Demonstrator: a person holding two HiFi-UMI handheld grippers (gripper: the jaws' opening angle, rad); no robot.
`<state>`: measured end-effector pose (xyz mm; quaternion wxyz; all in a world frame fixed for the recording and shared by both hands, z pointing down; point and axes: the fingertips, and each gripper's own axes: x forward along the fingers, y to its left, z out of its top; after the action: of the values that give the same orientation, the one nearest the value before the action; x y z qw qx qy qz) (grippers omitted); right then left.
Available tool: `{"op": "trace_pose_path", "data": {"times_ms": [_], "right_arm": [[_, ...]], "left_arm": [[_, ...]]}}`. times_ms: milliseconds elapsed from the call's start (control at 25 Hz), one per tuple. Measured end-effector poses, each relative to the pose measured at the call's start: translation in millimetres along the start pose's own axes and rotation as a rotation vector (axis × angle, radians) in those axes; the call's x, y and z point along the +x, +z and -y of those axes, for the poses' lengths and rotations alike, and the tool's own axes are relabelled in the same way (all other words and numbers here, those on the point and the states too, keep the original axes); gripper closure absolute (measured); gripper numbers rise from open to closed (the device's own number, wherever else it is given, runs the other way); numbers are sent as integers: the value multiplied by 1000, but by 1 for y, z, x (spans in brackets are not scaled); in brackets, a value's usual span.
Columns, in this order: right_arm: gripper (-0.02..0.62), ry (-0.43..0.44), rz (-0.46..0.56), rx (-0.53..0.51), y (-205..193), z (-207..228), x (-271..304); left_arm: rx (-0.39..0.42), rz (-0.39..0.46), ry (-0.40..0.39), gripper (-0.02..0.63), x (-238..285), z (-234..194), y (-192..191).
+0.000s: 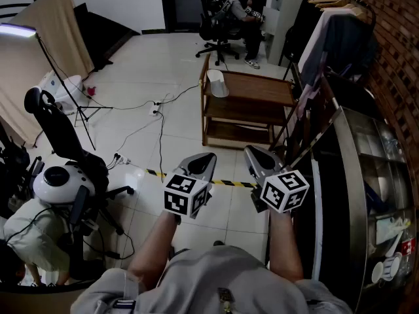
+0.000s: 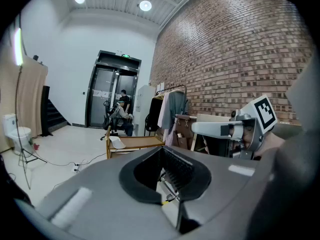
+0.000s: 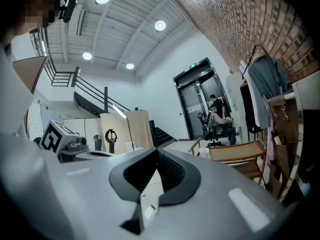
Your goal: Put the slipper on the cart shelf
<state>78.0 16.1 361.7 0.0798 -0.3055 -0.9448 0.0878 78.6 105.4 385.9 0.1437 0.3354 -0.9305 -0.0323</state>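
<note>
slipper [image 1: 217,82]: lies at left edge of cart [image 1: 258,89] top shelf | left gripper [image 1: 209,156]: clenched, empty | right gripper [image 1: 249,151]: clenched, empty | both well apart from cart | task: apparently done, nothing left

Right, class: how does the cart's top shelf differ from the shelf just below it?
The top shelf carries a white slipper at its left end; the middle shelf shows nothing on its visible part. The top shelf is fully in view; the middle shelf is partly hidden beneath it. Both are brown wood, parts of one cart.
</note>
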Motion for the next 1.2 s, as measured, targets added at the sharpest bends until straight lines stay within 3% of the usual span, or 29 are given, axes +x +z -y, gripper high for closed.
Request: {"op": "trace_pose_path", "data": {"times_ms": [440, 1000, 1200], "right_arm": [[595, -15, -14, -2, 9, 68, 16], [595, -114, -62, -7, 12, 141, 155], [595, -153, -65, -11, 11, 156, 190]], "left_arm": [[-5, -24, 24, 598, 62, -17, 4], [-39, -10, -31, 598, 175, -141, 31], [-11, -5, -36, 598, 205, -174, 33]]}}
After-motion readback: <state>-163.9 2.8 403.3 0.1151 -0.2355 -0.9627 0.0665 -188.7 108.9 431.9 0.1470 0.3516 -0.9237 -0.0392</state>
